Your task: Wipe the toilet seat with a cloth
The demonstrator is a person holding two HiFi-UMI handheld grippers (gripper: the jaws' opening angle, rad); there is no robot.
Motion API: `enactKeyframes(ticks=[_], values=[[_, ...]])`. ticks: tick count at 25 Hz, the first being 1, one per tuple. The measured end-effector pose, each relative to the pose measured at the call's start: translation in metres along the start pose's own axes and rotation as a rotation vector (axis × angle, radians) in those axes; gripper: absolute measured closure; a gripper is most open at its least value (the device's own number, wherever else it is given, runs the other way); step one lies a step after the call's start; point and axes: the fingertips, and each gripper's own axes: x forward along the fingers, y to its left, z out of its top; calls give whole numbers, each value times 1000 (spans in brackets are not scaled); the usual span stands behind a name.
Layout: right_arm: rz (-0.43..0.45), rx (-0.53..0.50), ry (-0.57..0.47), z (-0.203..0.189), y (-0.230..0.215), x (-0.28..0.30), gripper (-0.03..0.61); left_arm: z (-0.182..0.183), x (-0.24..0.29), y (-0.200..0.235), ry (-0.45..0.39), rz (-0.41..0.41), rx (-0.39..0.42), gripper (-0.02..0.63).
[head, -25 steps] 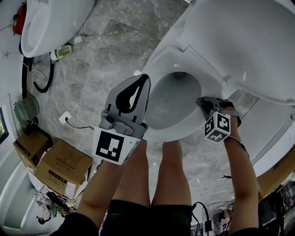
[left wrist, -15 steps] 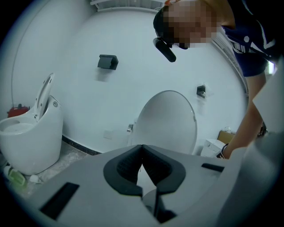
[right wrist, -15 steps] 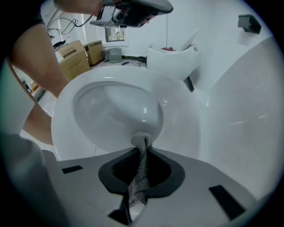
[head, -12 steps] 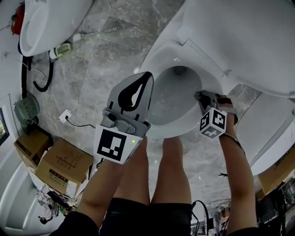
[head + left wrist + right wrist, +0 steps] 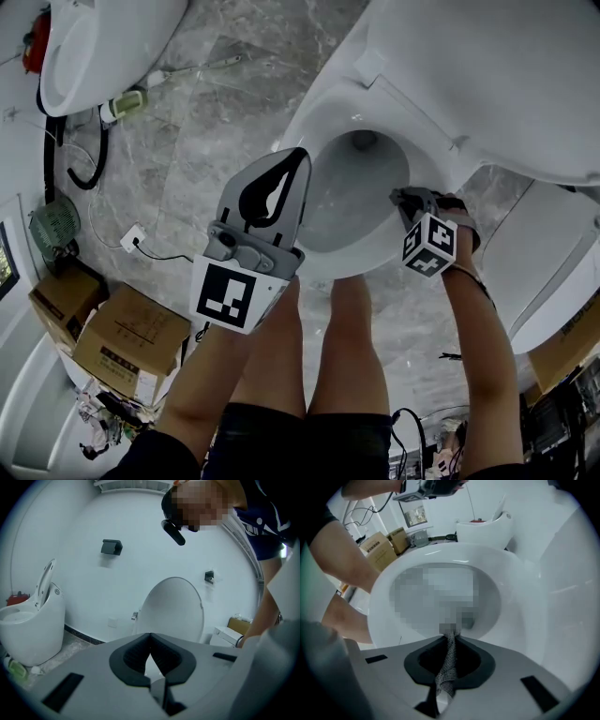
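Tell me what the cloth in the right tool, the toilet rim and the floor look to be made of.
The cloth looks like grey woven or knitted fabric: fine mesh texture, limp folds. The toilet rim is probably glazed ceramic: white, smooth, glossy highlights. The floor seems polished stone or stone-look tile: grey with pale veins.

The grey, mesh-textured cloth (image 5: pixel 446 667) is bunched into a narrow strip and pinched between the jaws of the right hand-held gripper (image 5: pixel 450 637). It hangs over the edge of the glossy white toilet seat (image 5: pixel 520 597), whose lid stands raised.
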Motion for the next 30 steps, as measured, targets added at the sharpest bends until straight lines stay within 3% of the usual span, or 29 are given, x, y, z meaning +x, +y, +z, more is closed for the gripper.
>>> enactKeyframes(ticks=[4, 7, 12, 17, 20, 22, 24, 26, 30], values=[[-242, -131, -69, 4, -67, -23, 523, -5, -3, -1, 2, -2, -1, 600], [-339, -131, -137, -1, -85, -38, 523, -8, -4, -3, 4, -4, -2, 600], [-287, 14, -198, -15, -67, -42, 523, -7, -6, -6, 1, -3, 0, 600], [-101, 165, -218, -15, -3, -29, 523, -2, -7, -10, -9, -4, 1, 600], [51, 165, -237, -4, 41, -19, 523, -1, -5, -14, -12, -10, 4, 600], [102, 104, -261, -2, 52, -18, 523, -1, -5, -18, -11, -17, 9, 600], [98, -19, -285, -4, 51, -22, 523, -2, -8, -21, -10, -20, 13, 600], [30, -110, -283, -11, 37, -26, 523, -4, -11, -22, -4, -22, 18, 600], [-171, -88, -274, -29, -27, -43, 523, -9, -14, -24, 1, -19, 15, 600]])
